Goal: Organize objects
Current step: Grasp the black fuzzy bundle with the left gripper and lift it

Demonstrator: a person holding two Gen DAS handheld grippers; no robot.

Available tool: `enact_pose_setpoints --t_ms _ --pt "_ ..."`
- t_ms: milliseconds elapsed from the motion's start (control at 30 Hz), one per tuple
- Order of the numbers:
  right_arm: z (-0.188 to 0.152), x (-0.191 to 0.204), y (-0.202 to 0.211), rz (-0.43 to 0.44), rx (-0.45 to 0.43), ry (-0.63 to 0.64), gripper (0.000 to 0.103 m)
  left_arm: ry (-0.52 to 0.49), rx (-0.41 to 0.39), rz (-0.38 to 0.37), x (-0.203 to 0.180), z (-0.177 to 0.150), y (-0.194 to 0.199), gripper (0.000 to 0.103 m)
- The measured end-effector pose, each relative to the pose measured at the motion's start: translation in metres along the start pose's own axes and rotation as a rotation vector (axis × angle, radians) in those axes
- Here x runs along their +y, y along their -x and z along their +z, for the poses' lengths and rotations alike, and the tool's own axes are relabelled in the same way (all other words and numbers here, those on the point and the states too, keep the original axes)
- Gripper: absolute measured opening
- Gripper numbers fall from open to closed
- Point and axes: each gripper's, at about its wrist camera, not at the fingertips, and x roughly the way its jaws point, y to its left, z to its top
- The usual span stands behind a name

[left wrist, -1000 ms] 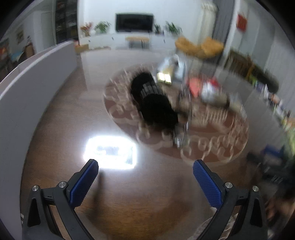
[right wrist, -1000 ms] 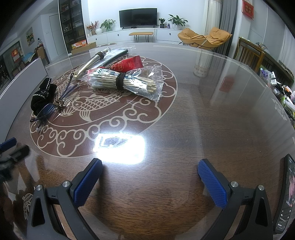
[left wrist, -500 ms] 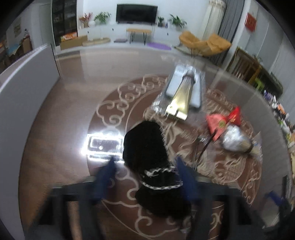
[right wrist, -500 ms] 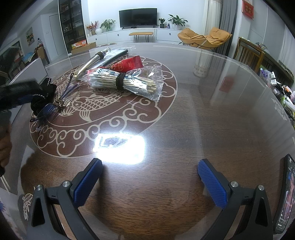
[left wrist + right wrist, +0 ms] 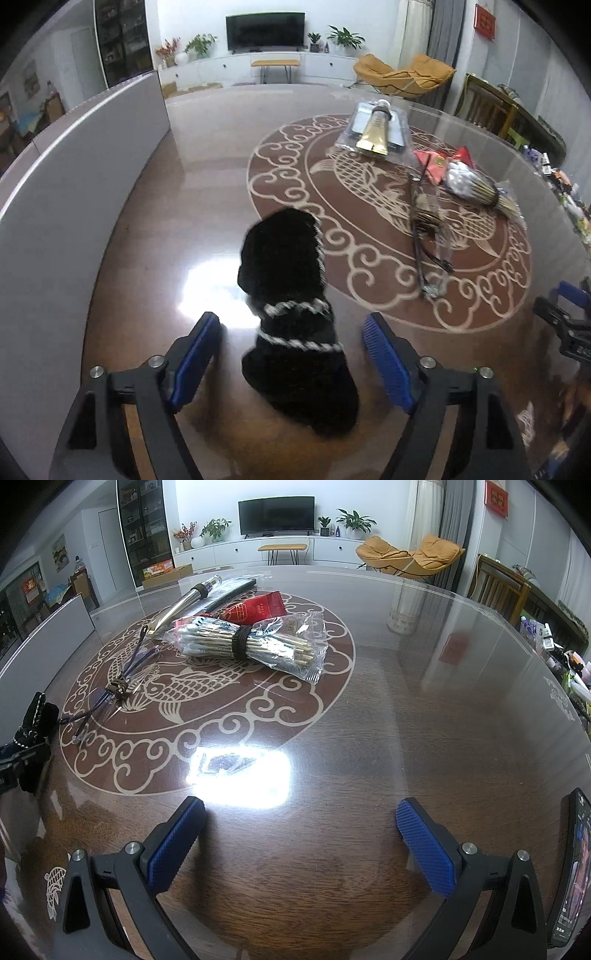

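Left gripper point(image 5: 291, 354) advanced, splayed astride fuzzy black pouch point(image 5: 295, 302).

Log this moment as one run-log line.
left tool: open, straddling black knit pouch | right tool: open, idle | eyeglasses: untouched

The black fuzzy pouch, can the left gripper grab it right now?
Probably yes. The left gripper has its jaws open on either side of the black pouch, which lies flat on the table with nothing in between. The glasses lie off to the side.
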Motion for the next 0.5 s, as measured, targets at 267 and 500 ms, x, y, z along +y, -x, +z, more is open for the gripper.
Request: enact_pose_setpoints --t_ms 267,500 --pt "0.000 0.000 0.000 0.000 0.000 0.000 0.103 0.023 -0.002 0.018 0.003 0.007 -0.011 0.103" --pt "0.000 0.000 0.000 0.000 0.000 0.000 0.103 0.042 -0.022 0.029 0.003 0.004 -0.012 0.103"
